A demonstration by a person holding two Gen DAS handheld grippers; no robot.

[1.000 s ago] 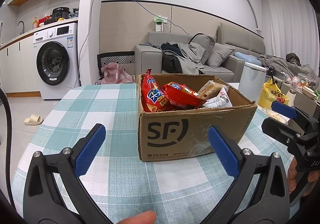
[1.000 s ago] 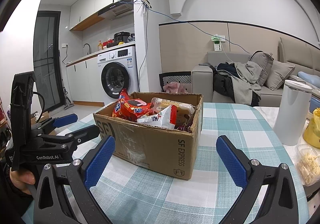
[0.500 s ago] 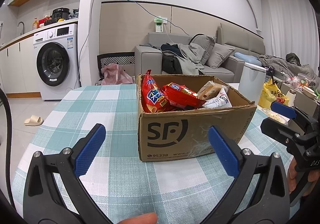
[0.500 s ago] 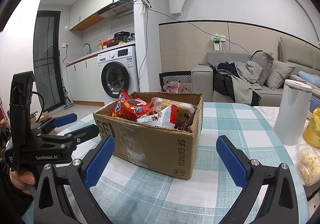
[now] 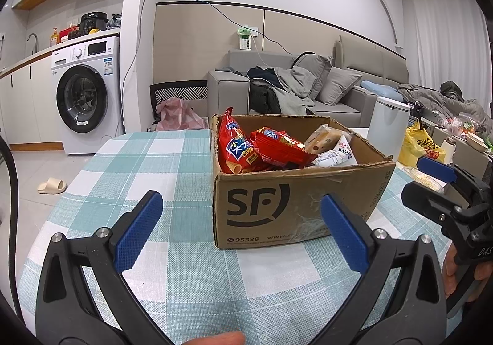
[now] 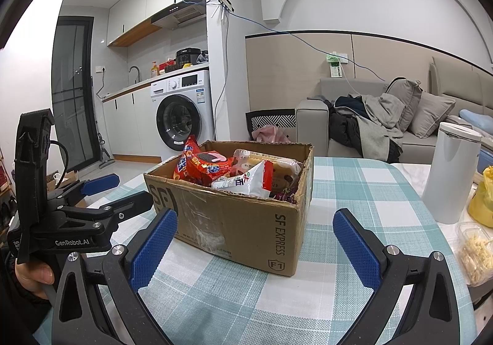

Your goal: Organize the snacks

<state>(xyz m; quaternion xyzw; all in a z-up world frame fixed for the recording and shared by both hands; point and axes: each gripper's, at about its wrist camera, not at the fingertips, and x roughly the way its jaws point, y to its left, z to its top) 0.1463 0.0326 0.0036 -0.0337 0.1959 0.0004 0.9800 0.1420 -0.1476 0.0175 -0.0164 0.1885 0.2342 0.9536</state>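
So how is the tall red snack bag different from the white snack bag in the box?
The tall red snack bag stands upright at the box's left end, poking above the rim; the white snack bag leans lower down towards the right end. The red one carries a blue label, while the white one has dark lettering and a red edge. Both sit in the cardboard box, untouched by either gripper.

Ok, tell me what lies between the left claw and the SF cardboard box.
Nothing but bare checked tablecloth. In the left wrist view, the open left claw sits short of the SF cardboard box, apart from it.
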